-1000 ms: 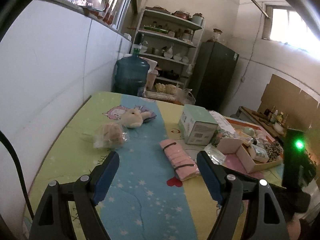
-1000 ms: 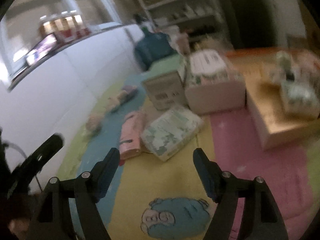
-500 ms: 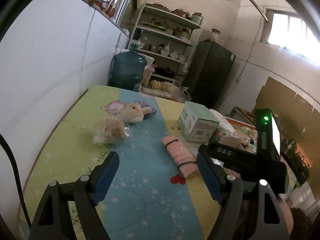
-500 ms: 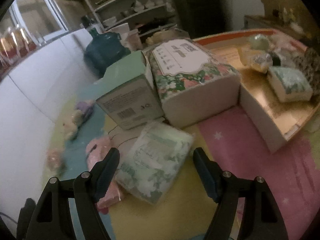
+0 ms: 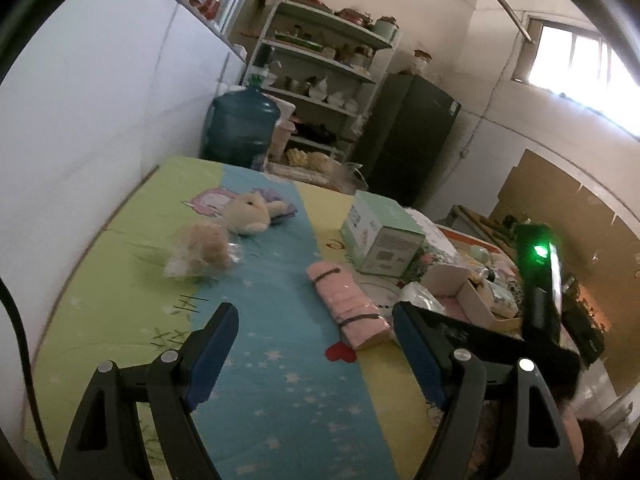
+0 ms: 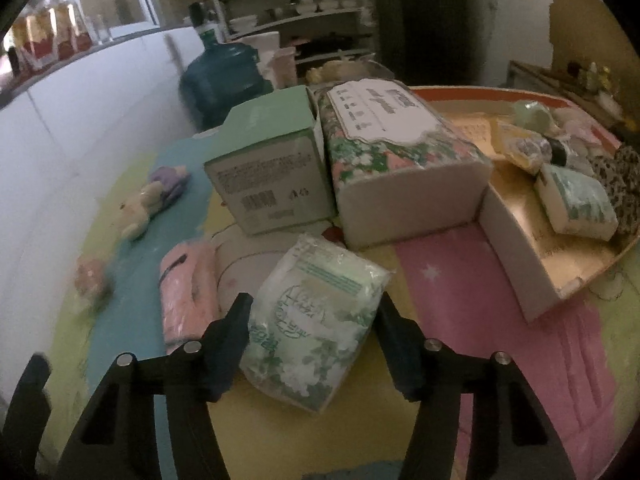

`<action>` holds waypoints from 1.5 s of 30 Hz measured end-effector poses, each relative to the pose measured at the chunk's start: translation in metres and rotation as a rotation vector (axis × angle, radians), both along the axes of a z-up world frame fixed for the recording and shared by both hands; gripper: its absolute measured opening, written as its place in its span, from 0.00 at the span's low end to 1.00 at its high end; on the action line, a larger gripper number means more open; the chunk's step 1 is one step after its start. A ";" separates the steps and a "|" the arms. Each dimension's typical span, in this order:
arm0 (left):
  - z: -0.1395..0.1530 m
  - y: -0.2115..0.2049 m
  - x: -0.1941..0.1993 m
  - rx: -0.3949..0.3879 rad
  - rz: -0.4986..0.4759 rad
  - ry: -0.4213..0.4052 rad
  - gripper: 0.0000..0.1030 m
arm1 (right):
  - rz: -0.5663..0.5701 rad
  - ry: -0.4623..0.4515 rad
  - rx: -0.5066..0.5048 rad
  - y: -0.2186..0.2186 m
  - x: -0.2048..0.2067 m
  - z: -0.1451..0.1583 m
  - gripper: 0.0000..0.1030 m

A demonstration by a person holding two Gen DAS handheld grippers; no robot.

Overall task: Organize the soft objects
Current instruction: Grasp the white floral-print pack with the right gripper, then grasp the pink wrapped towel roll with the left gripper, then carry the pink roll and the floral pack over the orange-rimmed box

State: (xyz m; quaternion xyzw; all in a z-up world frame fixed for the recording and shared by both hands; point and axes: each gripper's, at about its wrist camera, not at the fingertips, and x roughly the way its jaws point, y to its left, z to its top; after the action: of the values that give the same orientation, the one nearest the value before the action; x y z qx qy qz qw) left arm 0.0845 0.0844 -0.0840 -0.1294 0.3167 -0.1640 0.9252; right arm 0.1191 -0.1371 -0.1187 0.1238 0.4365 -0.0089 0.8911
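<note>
Since earlier frame, our right gripper reaches tissue pack; jaws closing around it, not yet pressing. Our left gripper gapes empty above mat.

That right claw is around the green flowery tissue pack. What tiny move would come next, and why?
Probably finishing the squeeze. The right claw is closing with the tissue pack between its fingers, still lying on the mat, so a firm grip should come before lifting.

A green-and-white floral tissue pack is lying beside a pink towel roll. The striped mat is showing blue, yellow and green.
</note>
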 end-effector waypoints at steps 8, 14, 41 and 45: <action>-0.005 -0.041 0.023 -0.004 -0.026 0.041 0.77 | 0.023 -0.110 -0.034 -0.022 -0.048 0.017 0.57; -0.021 -0.068 0.053 0.035 0.028 0.139 0.77 | 0.036 -0.194 -0.104 -0.036 -0.069 0.032 0.58; -0.033 -0.084 0.048 0.165 0.088 0.188 0.40 | 0.080 -0.240 -0.023 -0.066 -0.082 0.029 0.58; -0.025 -0.090 0.039 0.167 0.068 0.168 0.40 | 0.077 -0.246 -0.021 -0.067 -0.083 0.030 0.58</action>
State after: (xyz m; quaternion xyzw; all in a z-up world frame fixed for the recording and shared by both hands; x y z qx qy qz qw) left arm 0.1232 -0.0060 -0.1087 -0.0760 0.4013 -0.0941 0.9079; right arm 0.0360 -0.2043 -0.0885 0.0976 0.3282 0.0359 0.9389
